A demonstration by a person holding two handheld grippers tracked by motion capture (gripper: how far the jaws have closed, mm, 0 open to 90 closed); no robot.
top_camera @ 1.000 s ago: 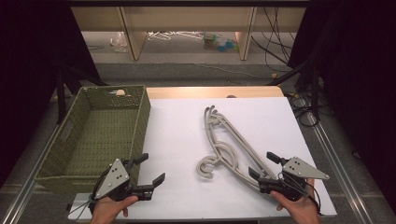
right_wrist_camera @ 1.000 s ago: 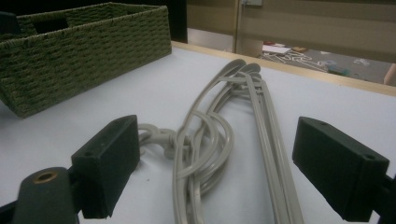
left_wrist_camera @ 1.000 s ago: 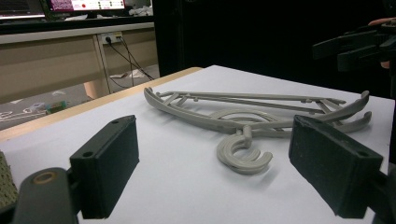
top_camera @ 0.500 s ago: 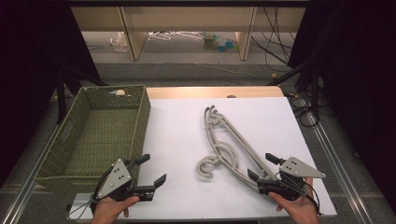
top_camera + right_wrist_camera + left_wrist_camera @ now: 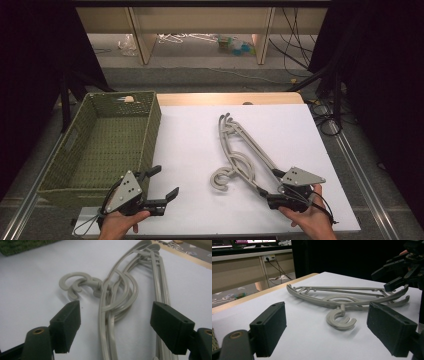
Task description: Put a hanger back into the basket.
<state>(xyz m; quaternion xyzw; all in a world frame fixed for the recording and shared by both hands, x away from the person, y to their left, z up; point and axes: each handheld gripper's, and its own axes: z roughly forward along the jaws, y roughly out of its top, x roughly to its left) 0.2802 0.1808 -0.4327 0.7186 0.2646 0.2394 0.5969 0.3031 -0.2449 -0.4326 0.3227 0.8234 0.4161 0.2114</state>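
White tabletop [image 5: 190, 140]: both tongs, left [image 5: 162, 182] and right [image 5: 267, 187], gape open, right's jaws just narrowing astride tangled hangers [image 5: 240, 150] (count unclear).

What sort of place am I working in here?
Probably a lab or workshop bench set up for recording, not a home. A white table top stands between dark curtains, loose cables trail over the bare floor behind, and only grey hangers and a green woven basket lie on it.

Your table [image 5: 190, 145]: white top with a bare wooden strip along the far edge. On it lie grey plastic hangers [image 5: 240, 155], stacked flat ahead of your right gripper [image 5: 270, 189], and a green woven basket [image 5: 150, 125] beyond your left gripper [image 5: 163, 182].
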